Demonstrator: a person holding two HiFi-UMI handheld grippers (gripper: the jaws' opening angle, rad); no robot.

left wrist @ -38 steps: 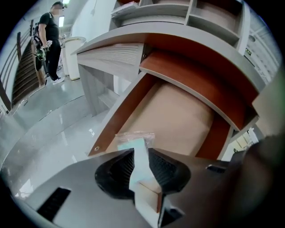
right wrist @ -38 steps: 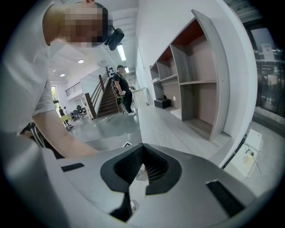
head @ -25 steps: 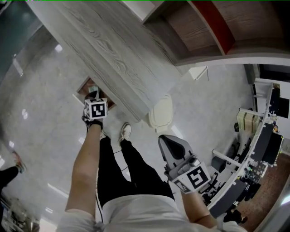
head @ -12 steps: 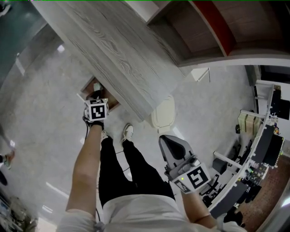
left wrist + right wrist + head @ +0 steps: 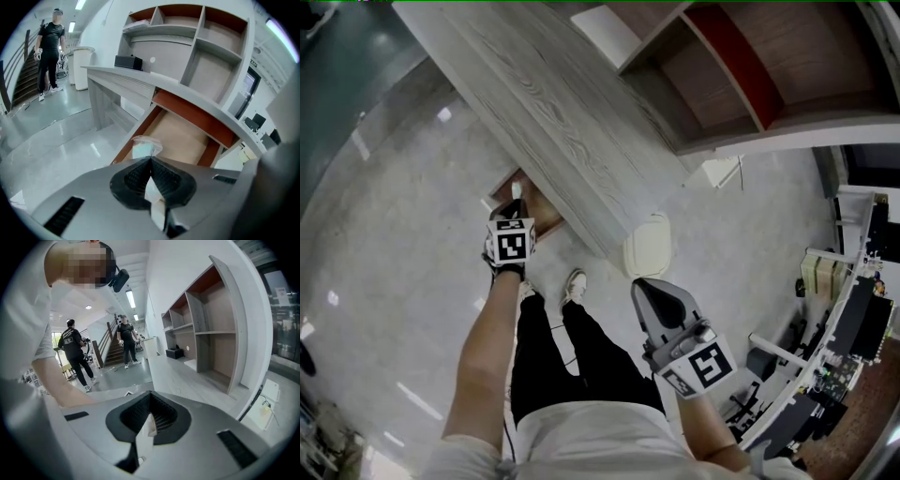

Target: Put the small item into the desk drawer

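The desk drawer (image 5: 183, 136) stands pulled out under the grey desktop (image 5: 553, 112), brown inside. A small item, a clear plastic packet with a pale green-white content (image 5: 143, 147), lies at the drawer's near left corner. My left gripper (image 5: 150, 159) is shut, its tips right behind the packet; I cannot see the pads pressing on it. In the head view the left gripper (image 5: 515, 210) sits at the drawer's (image 5: 542, 214) open front. My right gripper (image 5: 149, 420) is shut and empty, held back by my right side (image 5: 654, 292).
A white bin (image 5: 649, 251) stands on the floor by the desk's end. Open shelves (image 5: 722, 75) rise behind the desk, a black box (image 5: 128, 61) on the desktop. A person (image 5: 49, 44) stands far left by the stairs; two people (image 5: 75, 352) stand further off.
The left gripper's jaws have closed at the drawer's front. The head view has shifted, so desk and drawer sit a little further right. The right gripper has stayed put.
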